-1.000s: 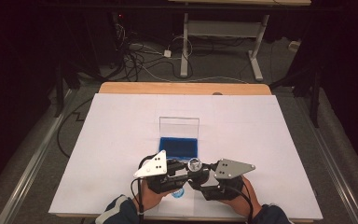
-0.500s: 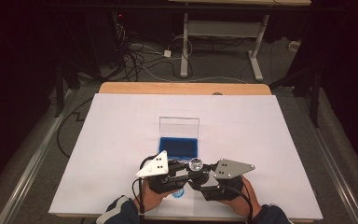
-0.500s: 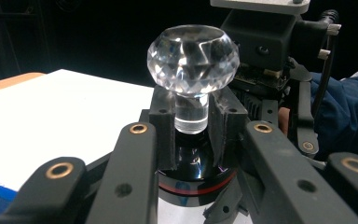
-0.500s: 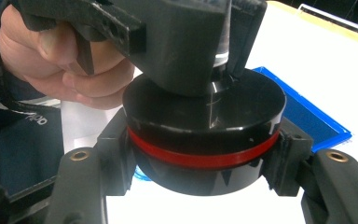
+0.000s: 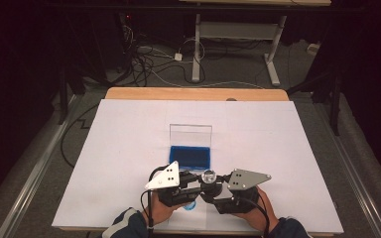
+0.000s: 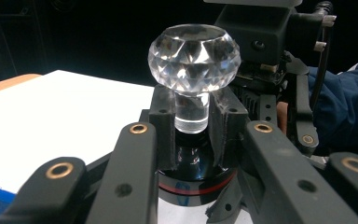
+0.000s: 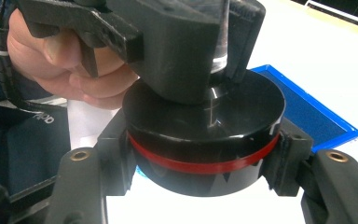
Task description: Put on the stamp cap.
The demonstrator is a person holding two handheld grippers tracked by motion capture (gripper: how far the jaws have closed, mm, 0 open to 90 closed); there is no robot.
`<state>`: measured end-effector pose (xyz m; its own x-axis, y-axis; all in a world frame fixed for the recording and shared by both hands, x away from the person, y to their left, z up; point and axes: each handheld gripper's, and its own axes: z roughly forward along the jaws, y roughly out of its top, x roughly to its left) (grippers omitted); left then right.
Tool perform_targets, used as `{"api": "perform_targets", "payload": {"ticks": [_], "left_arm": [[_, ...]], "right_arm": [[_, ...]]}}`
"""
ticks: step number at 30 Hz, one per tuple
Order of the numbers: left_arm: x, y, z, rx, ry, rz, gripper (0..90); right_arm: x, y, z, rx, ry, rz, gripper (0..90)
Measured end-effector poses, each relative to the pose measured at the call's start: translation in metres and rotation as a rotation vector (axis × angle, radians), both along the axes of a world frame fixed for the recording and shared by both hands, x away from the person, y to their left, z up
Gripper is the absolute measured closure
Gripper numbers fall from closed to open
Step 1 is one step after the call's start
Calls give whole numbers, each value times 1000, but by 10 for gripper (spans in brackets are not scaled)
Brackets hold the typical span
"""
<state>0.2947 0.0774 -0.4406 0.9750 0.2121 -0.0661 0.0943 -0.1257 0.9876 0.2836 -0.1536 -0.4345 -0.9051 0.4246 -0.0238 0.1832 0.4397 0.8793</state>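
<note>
L gripper (image 5: 198, 179) jaws clamped, R gripper (image 5: 213, 191) jaws clamped, tips meeting

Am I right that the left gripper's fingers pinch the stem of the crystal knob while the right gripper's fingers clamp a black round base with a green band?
Not quite: the band is red, as the right gripper view shows. The left gripper does pinch the crystal knob by its stem, and the right gripper clamps the black round base.
</note>
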Motion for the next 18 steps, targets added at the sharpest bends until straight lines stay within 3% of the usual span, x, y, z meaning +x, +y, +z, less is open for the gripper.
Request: {"api": "perform_targets", "payload": {"ticks": [13, 18], "left_arm": [[0, 1, 3, 30, -22, 12, 700], [0, 2, 4, 43, -29, 29, 643]], "right_arm": [[0, 0, -1, -6, -5, 5, 385], [0, 1, -1, -11, -9, 10, 384]]}}
